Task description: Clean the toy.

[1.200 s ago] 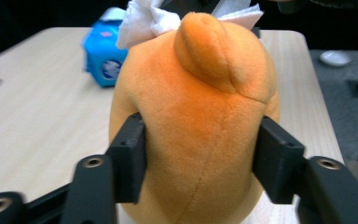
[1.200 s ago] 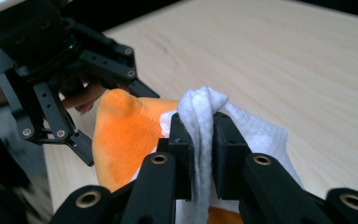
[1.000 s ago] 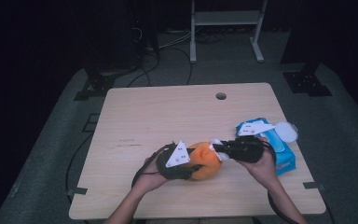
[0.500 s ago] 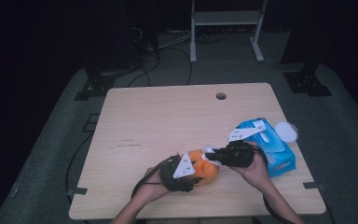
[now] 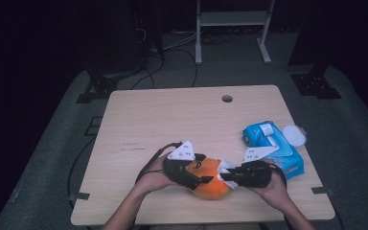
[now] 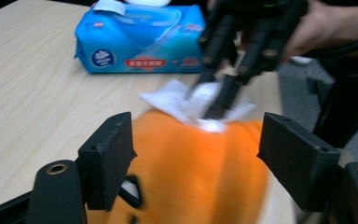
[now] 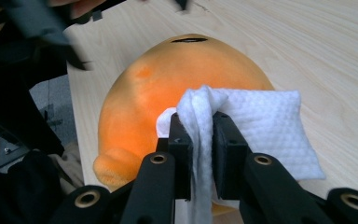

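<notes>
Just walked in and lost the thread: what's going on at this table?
A person is wiping an orange plush toy with a white wet wipe. The right gripper has its jaws clamped on the wipe and presses it on the toy. The left gripper straddles the toy; its jaws have just been opening, and the pads stand clear of the plush. A blue wipes pack lies open on the wooden table.

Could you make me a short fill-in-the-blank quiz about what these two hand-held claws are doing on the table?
1. The right gripper is clamped on a white ____.
2. The wipe lies against a plush toy coloured ____.
3. The left gripper has just been opening, its jaws standing on either side of the ____ toy.
4. The blue wipes pack lies on the wooden ____.

Missing words: wipe; orange; plush; table
</notes>
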